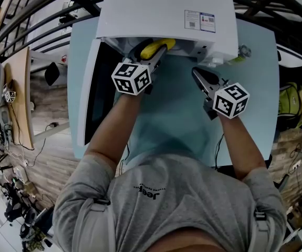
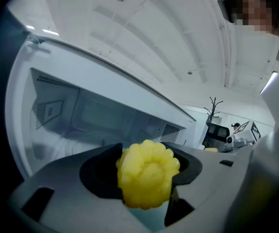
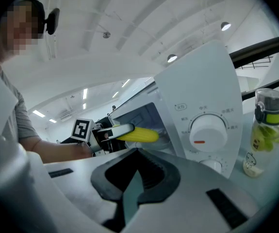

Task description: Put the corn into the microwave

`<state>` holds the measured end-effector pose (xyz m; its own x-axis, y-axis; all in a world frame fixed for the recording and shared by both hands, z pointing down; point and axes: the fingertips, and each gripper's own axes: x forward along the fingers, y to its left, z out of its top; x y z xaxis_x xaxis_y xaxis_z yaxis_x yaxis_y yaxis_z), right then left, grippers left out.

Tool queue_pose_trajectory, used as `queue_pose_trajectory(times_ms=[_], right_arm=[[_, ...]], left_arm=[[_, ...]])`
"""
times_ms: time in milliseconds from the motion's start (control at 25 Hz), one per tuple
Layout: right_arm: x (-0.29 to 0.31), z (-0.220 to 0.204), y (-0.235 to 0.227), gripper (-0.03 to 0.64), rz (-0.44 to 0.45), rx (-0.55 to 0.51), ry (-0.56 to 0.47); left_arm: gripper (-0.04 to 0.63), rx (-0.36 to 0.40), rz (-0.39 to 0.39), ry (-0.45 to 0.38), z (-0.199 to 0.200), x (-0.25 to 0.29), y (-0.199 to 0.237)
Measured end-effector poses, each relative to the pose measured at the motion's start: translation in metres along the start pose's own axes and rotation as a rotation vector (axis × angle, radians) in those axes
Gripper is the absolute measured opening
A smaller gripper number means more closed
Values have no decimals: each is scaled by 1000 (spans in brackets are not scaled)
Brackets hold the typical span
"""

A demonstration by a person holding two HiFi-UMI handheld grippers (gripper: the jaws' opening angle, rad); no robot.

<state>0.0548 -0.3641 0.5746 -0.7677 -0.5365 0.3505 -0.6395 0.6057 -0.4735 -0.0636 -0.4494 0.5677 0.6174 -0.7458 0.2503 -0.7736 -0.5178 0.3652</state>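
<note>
My left tongs (image 1: pixel 160 54) loaded, my right tongs (image 1: pixel 195 72) idle.
The left pinch a yellow knobbly corn cob (image 2: pixel 146 178) in the open front of the white boxy microwave (image 1: pixel 161 9); the right, pressed together and empty, hover before its dial panel (image 3: pixel 197 108) over the pale blue desk (image 1: pixel 172 119).

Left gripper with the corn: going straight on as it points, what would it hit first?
The left gripper, shut on the corn, points into the open microwave. The doorway looks free; it would probably meet the cavity's back wall first, though depth is unclear.
</note>
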Motion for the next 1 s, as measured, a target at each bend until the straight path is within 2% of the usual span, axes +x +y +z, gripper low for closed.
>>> queue_pose_trajectory(times_ms=[600, 1000], right_arm=[[1, -4, -4, 18, -1, 6, 1], [4, -10, -9, 18, 0, 16, 11]], left_arm=[[252, 56, 43, 38, -11, 13, 16], [252, 67, 50, 66, -25, 22, 23]])
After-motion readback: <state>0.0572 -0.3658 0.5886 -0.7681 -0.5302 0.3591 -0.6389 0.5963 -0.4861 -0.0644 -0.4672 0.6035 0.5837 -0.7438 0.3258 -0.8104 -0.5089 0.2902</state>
